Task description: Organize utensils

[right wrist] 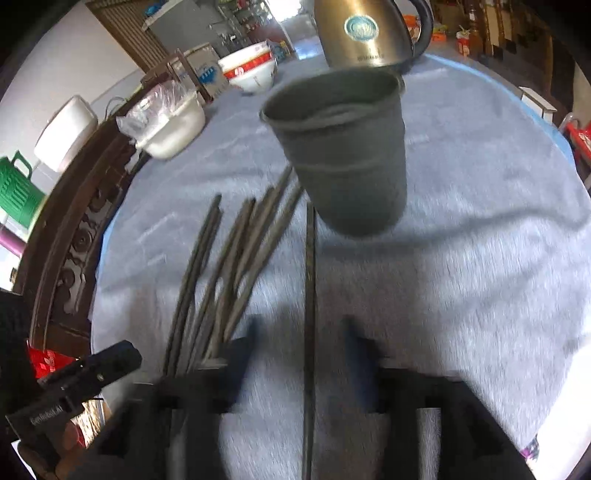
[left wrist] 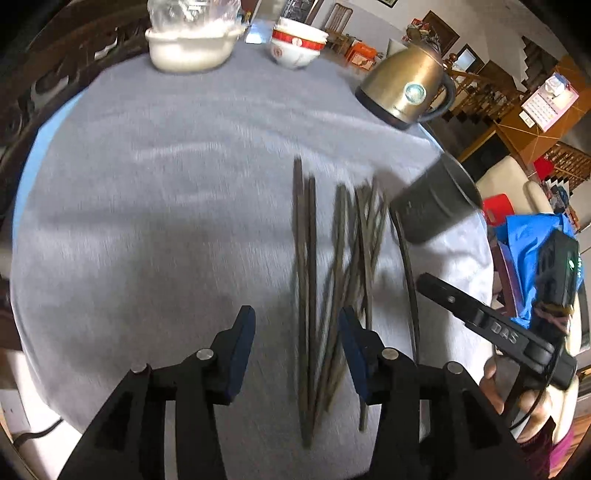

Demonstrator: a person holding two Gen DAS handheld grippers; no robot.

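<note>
Both the left gripper (left wrist: 297, 354) and the right gripper (right wrist: 301, 354) are hanging open and empty over loose chopsticks (left wrist: 308, 295); next, gripping one for the grey cup (right wrist: 341, 147).

Daylit room, soft shadows, smeared motion

Around the dark cup (right wrist: 343, 155) everything streaks with motion blur; nearer than it, the right gripper (right wrist: 299, 354) is a dark smudge. Behind it the kettle (right wrist: 364, 31) catches glare. Both fisheye views bend and blacken at the corners.

"DAS" on the right gripper (left wrist: 424, 282) body
</note>
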